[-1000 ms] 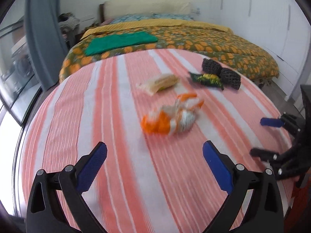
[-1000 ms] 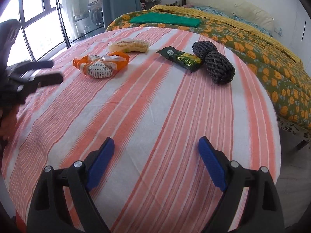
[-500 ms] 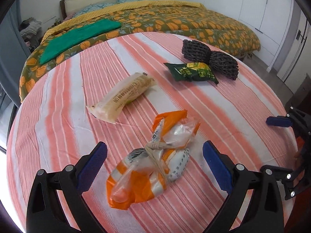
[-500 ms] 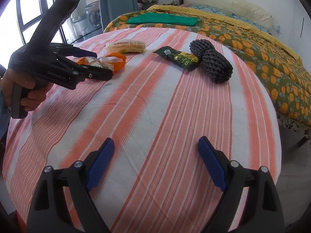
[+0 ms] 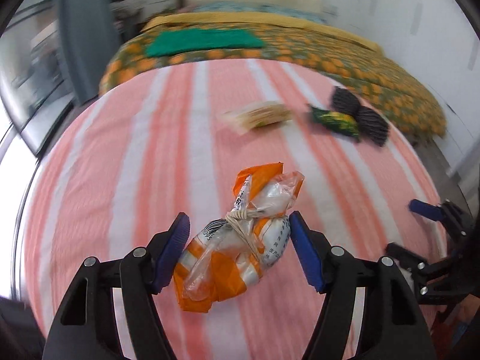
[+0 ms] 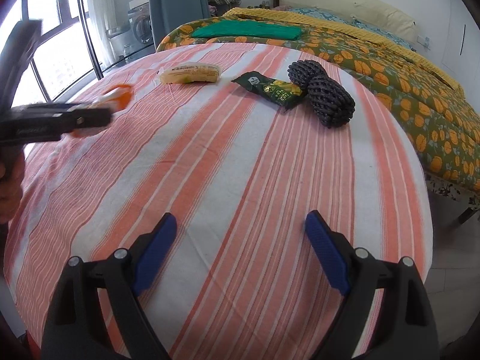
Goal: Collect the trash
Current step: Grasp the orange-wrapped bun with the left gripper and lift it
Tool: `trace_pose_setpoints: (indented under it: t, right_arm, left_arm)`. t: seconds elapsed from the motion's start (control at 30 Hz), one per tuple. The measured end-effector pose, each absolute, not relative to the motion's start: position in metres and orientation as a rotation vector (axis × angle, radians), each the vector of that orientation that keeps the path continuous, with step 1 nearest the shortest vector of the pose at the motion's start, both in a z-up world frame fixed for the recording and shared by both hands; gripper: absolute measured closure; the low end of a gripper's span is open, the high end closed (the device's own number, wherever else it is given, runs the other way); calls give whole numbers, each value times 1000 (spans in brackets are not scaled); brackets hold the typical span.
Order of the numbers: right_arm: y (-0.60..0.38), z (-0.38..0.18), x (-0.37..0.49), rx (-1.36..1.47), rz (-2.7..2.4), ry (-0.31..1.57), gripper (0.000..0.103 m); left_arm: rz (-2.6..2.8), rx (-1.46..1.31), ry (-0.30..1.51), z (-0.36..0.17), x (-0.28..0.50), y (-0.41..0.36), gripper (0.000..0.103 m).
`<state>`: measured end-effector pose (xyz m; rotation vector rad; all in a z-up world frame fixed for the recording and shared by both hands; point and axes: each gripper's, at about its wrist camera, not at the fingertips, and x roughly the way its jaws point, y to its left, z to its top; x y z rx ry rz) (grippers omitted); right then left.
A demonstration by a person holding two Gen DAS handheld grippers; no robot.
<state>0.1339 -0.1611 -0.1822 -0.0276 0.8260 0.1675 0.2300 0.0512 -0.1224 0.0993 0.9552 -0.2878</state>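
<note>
An orange and clear plastic wrapper bundle (image 5: 240, 240), tied with string, sits between the blue pads of my left gripper (image 5: 238, 246), which has closed in on it; both pads touch its sides. In the right wrist view the bundle (image 6: 118, 96) shows partly behind the blurred left gripper (image 6: 60, 118). A beige snack packet (image 6: 190, 73), a green wrapper (image 6: 270, 90) and a black foam net (image 6: 322, 94) lie farther back on the striped tablecloth (image 6: 240, 165). My right gripper (image 6: 241, 252) is open and empty above the near cloth.
A bed with an orange-patterned cover (image 6: 390, 60) and a folded green cloth (image 6: 246, 31) stands behind the table. Windows (image 6: 45, 48) and a grey curtain (image 6: 177, 3) are at the left. The table's right edge drops to the floor (image 6: 450, 225).
My left gripper has narrowed around the orange bundle and drawn back to the left with it. The right gripper has barely moved.
</note>
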Motion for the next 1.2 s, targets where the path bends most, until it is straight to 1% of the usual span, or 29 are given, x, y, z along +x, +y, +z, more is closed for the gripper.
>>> trace_pose_setpoints:
  t: [0.1, 0.23, 0.3, 0.43, 0.5, 0.57, 0.67, 0.9, 1.1, 1.13, 1.2]
  right_arm:
    - [-161, -182, 134, -28, 166, 826, 18]
    - [-162, -182, 134, -27, 167, 826, 17]
    - [-162, -182, 134, -28, 166, 827, 17]
    - [-162, -183, 134, -26, 165, 827, 17]
    - [-162, -183, 133, -25, 163, 827, 17]
    - [-163, -183, 133, -20, 164, 829, 17]
    - [-164, -183, 133, -14, 170, 830, 17]
    - [-171, -172, 147, 5, 246, 824, 17]
    - [-178, -127, 197, -125, 284, 751, 20]
    - [-189, -122, 209, -129, 250, 758, 20]
    - [-210, -119, 230, -100, 191, 790, 23]
  left_arm:
    - [-221, 48, 968, -127, 214, 67, 35]
    - [-247, 71, 982, -136, 191, 65, 33]
    - [-273, 99, 983, -140, 185, 61, 27]
    - [-298, 132, 974, -145, 186, 58, 21]
    - [-305, 120, 968, -147, 188, 60, 15]
    - [-291, 136, 963, -149, 191, 59, 13]
    - [-299, 169, 973, -152, 193, 52, 6]
    - [-299, 171, 971, -154, 193, 52, 5]
    - [-302, 165, 971, -154, 193, 53, 5]
    - [-303, 164, 971, -154, 193, 54, 5]
    - [-303, 162, 971, -154, 193, 53, 5]
